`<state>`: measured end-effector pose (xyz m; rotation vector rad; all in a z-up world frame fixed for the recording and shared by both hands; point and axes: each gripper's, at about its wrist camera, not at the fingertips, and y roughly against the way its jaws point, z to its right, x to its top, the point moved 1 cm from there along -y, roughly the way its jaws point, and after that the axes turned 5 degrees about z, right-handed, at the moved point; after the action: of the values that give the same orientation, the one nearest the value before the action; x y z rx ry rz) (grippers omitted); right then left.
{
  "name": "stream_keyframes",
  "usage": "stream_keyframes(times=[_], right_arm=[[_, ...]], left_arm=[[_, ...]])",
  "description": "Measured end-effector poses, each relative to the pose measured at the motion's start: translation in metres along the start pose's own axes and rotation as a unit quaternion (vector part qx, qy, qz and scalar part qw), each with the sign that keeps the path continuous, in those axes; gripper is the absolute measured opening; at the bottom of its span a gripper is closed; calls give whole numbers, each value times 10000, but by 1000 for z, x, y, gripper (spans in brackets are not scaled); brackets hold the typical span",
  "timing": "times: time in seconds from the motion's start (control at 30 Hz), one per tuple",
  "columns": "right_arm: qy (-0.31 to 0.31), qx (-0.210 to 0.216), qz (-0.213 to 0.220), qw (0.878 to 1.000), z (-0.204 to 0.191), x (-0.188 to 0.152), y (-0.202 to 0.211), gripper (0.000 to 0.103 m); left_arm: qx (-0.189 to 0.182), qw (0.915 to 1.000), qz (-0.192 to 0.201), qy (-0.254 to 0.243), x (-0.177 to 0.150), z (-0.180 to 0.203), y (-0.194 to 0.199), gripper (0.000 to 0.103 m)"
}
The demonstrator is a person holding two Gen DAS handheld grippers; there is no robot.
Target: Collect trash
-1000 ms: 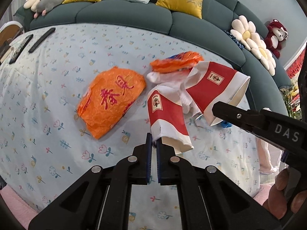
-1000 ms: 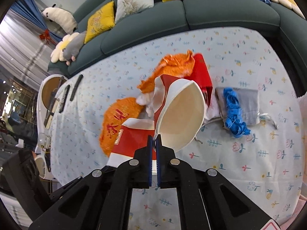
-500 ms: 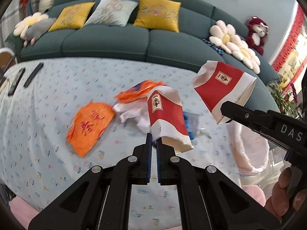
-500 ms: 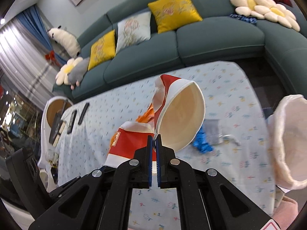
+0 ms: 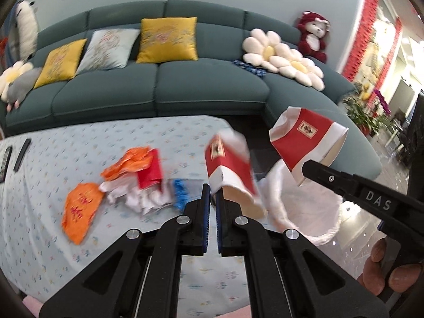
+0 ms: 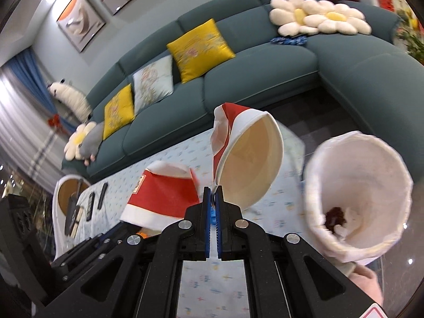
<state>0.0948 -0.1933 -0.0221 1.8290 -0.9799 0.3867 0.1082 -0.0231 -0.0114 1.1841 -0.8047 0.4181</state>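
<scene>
Up in the air, each gripper pinches a crushed red-and-white paper cup by its rim: left gripper (image 5: 211,193) holds one cup (image 5: 230,171), right gripper (image 6: 212,196) the other cup (image 6: 246,159), beside a white-lined bin (image 6: 355,193). Below, orange wrappers (image 5: 79,209) litter a floral tablecloth (image 5: 79,143) before a teal sofa (image 5: 159,90).

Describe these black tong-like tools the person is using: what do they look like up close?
Each gripper is matte black plastic: two flat linkage arms with silver rivets, ending in narrow fingers lined with ridged blue pads. The right gripper looks the same, and seen from the side its body bears white letters "DAS". No cables show.
</scene>
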Motion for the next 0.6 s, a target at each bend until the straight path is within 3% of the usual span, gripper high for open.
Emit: stream_keyframes(times=[0.4,0.6], right_arm=[[-527,-597,190,9966,97,-3,35,4],[-601,-872,92,9943,127,-19,37,4]], left_arm=[[-488,9965,-94,-667,7,97,-29,0],[-597,9949,-433,-690,-7,109,-46,3]])
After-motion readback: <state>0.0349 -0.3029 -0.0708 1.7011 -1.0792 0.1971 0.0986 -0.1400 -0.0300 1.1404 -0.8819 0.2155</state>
